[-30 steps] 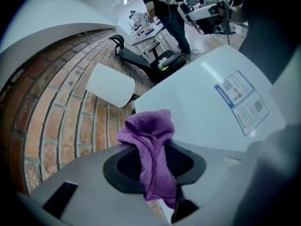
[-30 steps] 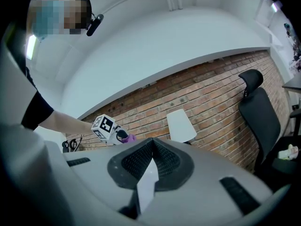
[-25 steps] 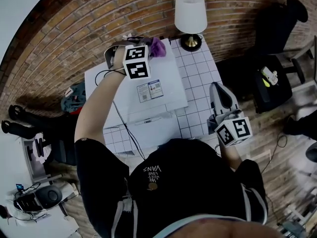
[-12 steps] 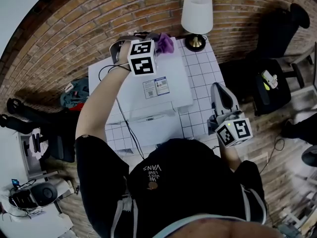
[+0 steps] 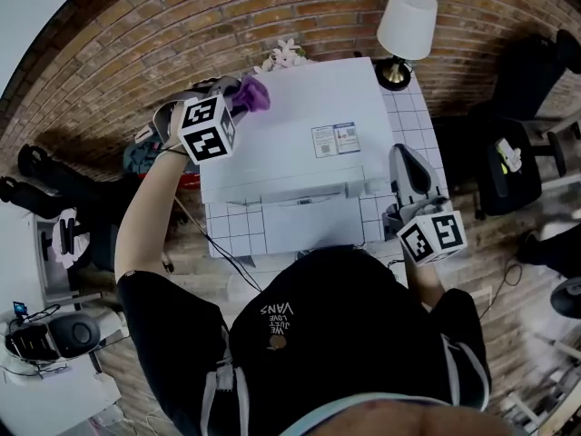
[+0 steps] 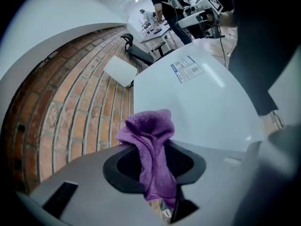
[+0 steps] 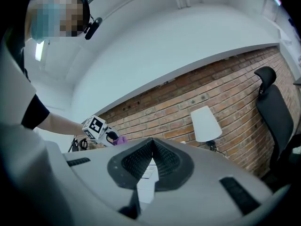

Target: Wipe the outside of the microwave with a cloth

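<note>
I find the left gripper [image 6: 155, 166] clamped on the purple cloth [image 5: 251, 92], which sits at the rear left corner of the white microwave [image 5: 300, 134], close to the brick wall [image 5: 182, 34]. The right gripper [image 7: 152, 150] is closed with nothing in it. It is held off the microwave's front right, over the tiled tabletop [image 5: 227, 234].

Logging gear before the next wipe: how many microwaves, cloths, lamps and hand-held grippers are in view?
Microwave: 1
Cloth: 1
Lamp: 1
Hand-held gripper: 2, left hand-held gripper, right hand-held gripper
Total: 5
</note>
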Available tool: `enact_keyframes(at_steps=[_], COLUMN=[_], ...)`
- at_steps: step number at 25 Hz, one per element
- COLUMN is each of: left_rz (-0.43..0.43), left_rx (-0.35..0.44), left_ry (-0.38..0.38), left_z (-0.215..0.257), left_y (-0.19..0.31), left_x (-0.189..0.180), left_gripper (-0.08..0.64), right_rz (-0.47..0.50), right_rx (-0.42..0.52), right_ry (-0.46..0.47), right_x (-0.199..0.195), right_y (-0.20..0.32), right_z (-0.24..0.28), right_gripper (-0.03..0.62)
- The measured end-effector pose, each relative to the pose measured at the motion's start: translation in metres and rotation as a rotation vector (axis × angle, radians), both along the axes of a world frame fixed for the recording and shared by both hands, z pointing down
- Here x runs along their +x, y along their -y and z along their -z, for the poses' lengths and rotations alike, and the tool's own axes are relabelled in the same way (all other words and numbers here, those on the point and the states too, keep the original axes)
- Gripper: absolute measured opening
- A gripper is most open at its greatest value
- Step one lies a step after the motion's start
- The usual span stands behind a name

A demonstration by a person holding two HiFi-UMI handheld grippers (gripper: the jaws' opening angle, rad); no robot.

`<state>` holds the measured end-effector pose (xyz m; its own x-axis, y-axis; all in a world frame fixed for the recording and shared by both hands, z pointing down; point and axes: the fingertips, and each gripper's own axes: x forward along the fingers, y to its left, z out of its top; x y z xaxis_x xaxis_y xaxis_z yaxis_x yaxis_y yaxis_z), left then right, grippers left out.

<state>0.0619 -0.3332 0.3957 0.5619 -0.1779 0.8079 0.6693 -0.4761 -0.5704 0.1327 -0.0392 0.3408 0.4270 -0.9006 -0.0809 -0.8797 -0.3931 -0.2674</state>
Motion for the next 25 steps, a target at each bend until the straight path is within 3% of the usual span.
enact_keyframes(at_steps=[6, 11, 17, 25], left_rz=[0.102, 0.107, 0.006, -0.192], left_rx=[-0.01, -0.024, -0.02, -0.008], left_ry=[0.018, 0.051, 0.06, 0.073], left_z=[-0.01, -0.029, -0.032, -0.03], left_y=[0.05, 0.059, 0.03, -0.057], left_x=[-0.083, -0.116, -0.093, -0.016], left_gripper=[0.132, 0.132, 0.132, 0.132], right_rz=[0.026, 0.02, -0.002, -0.056], right_rx=[0.001, -0.002, -0.005, -0.004], right_ry=[-0.001, 0.008, 0.011, 0.01], right_x=[-0.037, -0.055, -0.056, -0.022], right_y=[0.028, 0.036, 0.028, -0.012], right_z=[0.0, -0.004, -0.004, -0.002], right_gripper=[-0.003, -0.003, -0.003, -0.002])
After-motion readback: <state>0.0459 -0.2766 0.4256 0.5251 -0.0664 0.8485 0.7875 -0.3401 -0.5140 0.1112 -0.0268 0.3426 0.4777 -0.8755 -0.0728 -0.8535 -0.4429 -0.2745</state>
